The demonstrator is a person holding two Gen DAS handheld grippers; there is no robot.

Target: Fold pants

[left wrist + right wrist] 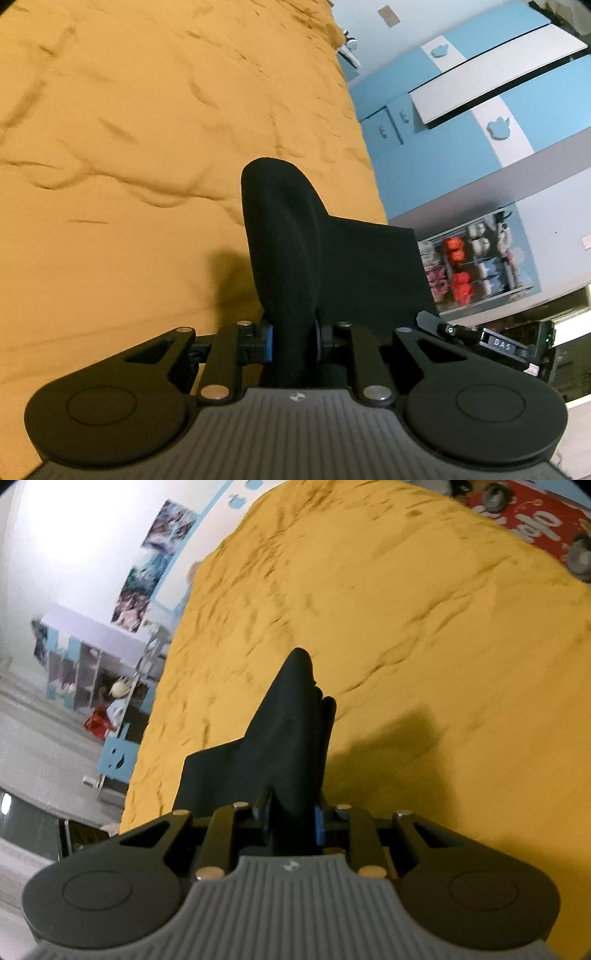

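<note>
A bunched fold of the black pants (295, 251) is pinched between the narrowed fingers of the left gripper (292, 341), whose blue pads (269, 343) are pressed against the cloth on both sides. The fabric is held raised above the wrinkled orange bedsheet (129, 147), with a flat panel spread to the right, and its shadow is cast on the sheet to the left. Blue and white wardrobe doors (480, 92) and a shelf of toys (476, 262) are seen at the right.

In the right wrist view, another part of the pants (288, 738) is clamped by the right gripper (295, 823), its fingers closed narrowly on the cloth, which is lifted to a point over the sheet (406, 609). A red patterned blanket (535, 520) is seen at the far right, and a shelf unit (92, 657) at the left.
</note>
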